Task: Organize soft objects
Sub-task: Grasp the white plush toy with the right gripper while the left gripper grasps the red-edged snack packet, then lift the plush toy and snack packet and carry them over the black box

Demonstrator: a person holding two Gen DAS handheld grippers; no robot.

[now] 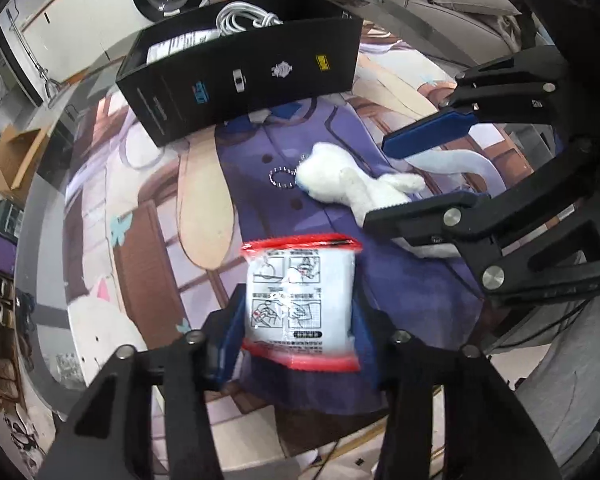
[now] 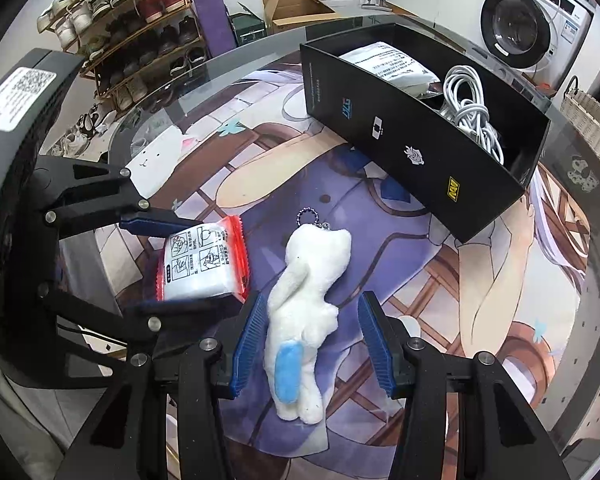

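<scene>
The left gripper [image 1: 298, 320] has its blue fingers [image 1: 230, 336] pinching the pack [image 1: 300, 300] on both sides, low on the counter [image 2: 440, 300]. To do it well, squeeze softly so the pack does not pop, then lift straight up. Just beside it, the right gripper [image 2: 314, 344] has its fingers [image 2: 374, 344] spread around the bunny [image 2: 304, 304], not squeezing yet. Close on its middle, not its chain. Far off, the box [image 2: 420, 152] waits, open on top, with a cable [image 2: 472, 116] inside.
</scene>
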